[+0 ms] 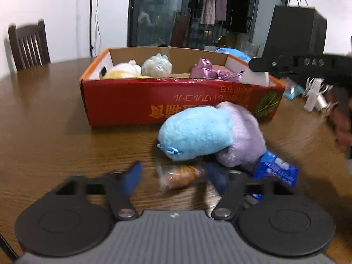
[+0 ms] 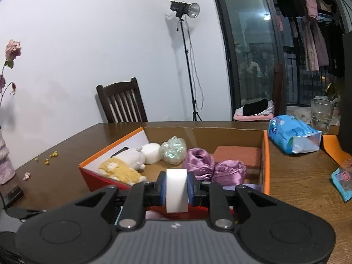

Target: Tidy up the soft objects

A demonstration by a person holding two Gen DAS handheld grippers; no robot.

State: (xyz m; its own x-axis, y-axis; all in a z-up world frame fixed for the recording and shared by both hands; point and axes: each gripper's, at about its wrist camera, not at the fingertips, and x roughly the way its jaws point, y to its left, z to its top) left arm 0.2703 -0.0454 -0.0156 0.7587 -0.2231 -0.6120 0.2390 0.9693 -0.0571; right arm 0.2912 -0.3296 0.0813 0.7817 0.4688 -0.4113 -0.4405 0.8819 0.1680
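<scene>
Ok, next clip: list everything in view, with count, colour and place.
box: one, red and orange, on table
table: one, brown wood
plush toy: one, blue and lilac, before box
snack packet: one, clear and orange, between left claw's fingers
satin cloth: purple, in box
plush animal: one, yellow and white, in box
tissue pack: one, blue, right of box
chair: one, dark
left claw: open
right claw: shut on white block

Black claws; blue pads; silver screws.
</scene>
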